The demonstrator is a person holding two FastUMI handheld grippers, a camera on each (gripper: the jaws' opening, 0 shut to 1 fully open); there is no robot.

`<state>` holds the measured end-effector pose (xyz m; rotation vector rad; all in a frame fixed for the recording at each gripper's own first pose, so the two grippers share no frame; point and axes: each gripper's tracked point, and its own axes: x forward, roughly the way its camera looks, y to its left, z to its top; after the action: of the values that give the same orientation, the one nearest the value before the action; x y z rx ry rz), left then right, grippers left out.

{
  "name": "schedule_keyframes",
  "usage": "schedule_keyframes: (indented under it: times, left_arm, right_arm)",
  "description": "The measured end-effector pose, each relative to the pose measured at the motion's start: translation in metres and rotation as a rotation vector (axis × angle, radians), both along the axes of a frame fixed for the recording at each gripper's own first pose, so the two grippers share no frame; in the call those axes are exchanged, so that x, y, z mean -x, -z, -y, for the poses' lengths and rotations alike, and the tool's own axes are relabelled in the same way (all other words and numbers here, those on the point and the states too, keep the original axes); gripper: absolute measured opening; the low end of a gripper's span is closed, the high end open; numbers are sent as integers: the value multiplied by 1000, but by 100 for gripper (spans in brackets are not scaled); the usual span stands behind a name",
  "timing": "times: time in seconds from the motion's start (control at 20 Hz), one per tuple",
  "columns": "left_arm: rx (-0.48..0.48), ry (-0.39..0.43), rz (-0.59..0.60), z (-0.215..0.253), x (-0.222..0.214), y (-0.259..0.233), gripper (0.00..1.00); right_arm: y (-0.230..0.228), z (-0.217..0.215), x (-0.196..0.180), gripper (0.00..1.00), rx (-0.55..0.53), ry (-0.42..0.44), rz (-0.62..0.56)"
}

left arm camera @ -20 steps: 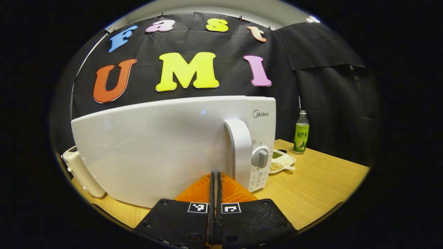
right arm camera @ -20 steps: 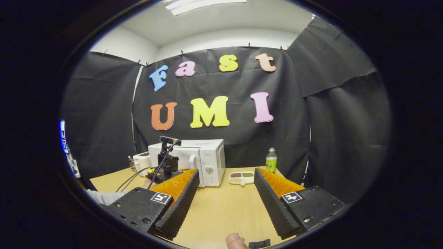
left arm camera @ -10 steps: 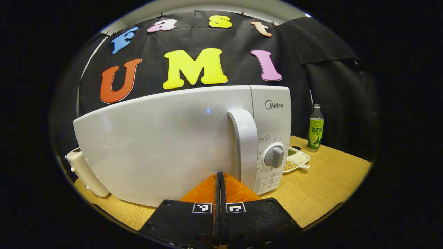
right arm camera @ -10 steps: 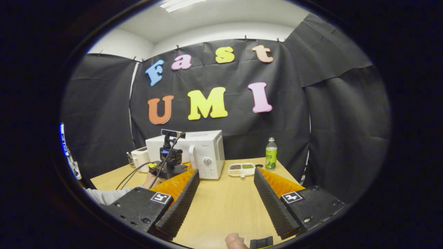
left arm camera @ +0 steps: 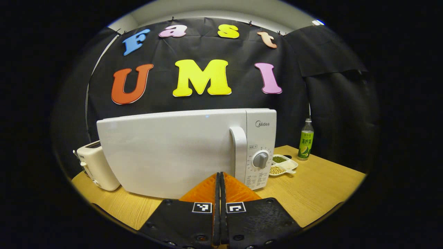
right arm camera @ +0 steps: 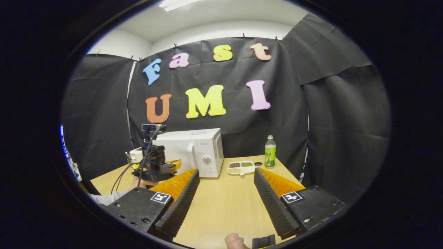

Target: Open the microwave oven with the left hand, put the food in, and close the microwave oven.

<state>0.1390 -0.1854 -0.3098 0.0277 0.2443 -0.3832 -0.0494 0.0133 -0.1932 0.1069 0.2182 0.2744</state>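
Toaster [left arm camera: 98,166] – green bottle [left arm camera: 305,140]

The microwave oven [left arm camera: 180,152] is plain white with a grey dial [left arm camera: 260,160]. The toaster [left arm camera: 97,167] is cream. The table [left arm camera: 311,186] shows a light wood grain. The bottle [left arm camera: 305,140] is green-labelled. The divided dish [left arm camera: 283,165] is white, holding green and beige food.

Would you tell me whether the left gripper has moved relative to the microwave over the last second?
Yes. The left gripper has backed away from the microwave, which looks smaller in the left gripper view; more of the toaster shows.
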Motion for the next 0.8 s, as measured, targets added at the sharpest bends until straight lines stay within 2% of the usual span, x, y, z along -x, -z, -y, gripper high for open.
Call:
schedule_keyframes:
  times: [0.2,0.25,0.3,0.35,0.4,0.45,0.5,0.55,0.6,0.65,0.7,0.75,0.8]
  left_arm:
    - [63,-19,46,-34,44,-46,1]
    - [75,-29,46,-44,55,-56,1]
    - [90,-48,43,-56,68,-67,1]
    - [107,-64,41,-67,80,-79,1]
    - [113,-85,39,-79,92,-89,1]
    - [109,-113,52,-93,104,-100,1]
    - [97,-133,63,-105,113,-110,3]
    - [91,-135,76,-110,126,-120,19]
    - [83,-148,89,-117,139,-129,10]
    - [74,-149,107,-122,148,-138,30]
    - [62,-144,112,-124,160,-142,42]
    - [54,-150,120,-127,170,-148,65]
    - [49,-147,123,-129,180,-153,67]
  right_arm:
    - [-17,-2,9,92,9,26,38]
    - [-23,-1,11,100,14,38,54]
    - [-28,-2,13,92,18,46,69]
    - [-33,-5,16,92,18,49,82]
    - [-38,-9,17,100,16,49,89]
    - [-43,-12,20,92,15,47,96]
    - [-47,-15,22,100,17,44,102]
    - [-51,-17,25,92,20,46,109]
    - [-55,-19,27,100,22,47,117]
    - [-58,-22,28,100,26,48,124]
    - [-61,-24,31,92,31,48,127]
    - [-63,-26,33,92,33,48,132]
    - [-66,-28,37,92,35,50,137]
